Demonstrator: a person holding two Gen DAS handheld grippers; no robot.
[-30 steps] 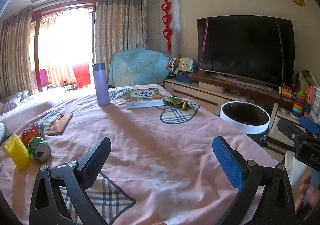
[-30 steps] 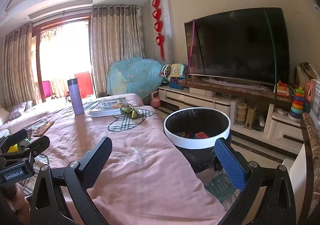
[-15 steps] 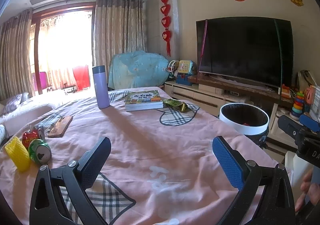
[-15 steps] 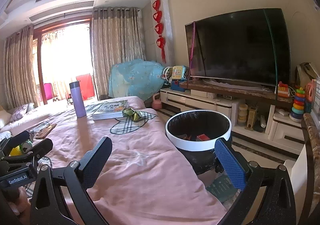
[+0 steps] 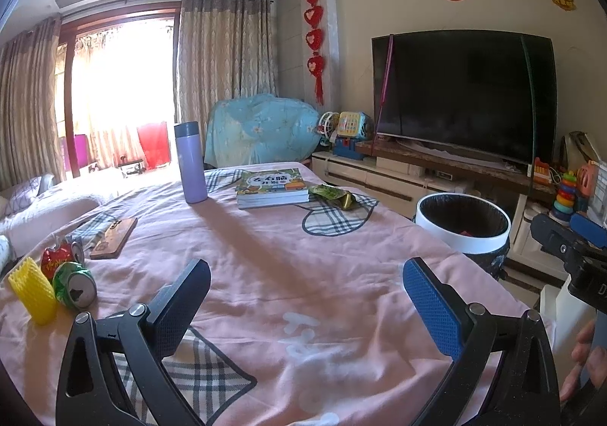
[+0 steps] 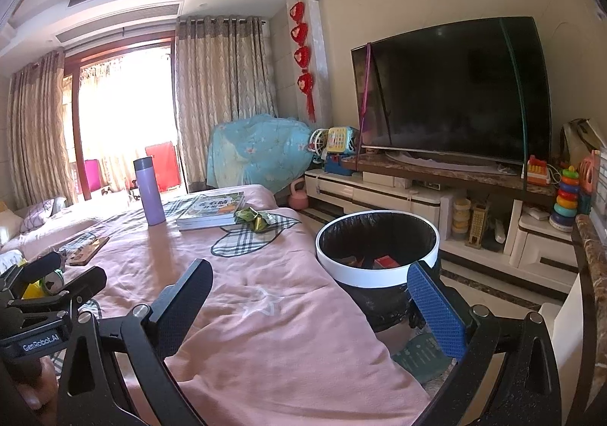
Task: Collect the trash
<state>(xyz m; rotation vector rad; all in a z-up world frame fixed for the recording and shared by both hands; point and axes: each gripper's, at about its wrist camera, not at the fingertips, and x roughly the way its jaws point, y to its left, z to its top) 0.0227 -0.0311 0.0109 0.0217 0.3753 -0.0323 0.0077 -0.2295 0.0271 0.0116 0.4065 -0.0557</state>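
Left claw [image 5: 305,297] is spread wide with nothing in it, hovering low over the pink-covered worktop [image 5: 265,247], and the right claw [image 6: 309,297] is just as open and empty, parked next to the trash bin [image 6: 377,276]. The nearest trash is off to the left: a crushed green can [image 5: 74,285] lying on its side with its long axis running toward the camera and its opened top facing us, touching a yellow foam net sleeve [image 5: 32,291] that stands upright, with a red can [image 5: 60,259] just behind. A green snack wrapper [image 5: 334,195] sits further out beside the book [image 5: 271,187] (the purple bottle [image 5: 191,162] probably isn't trash). My guess is the bin sits at the worktop's edge so drops are short, and both claws wait open for the next pick.
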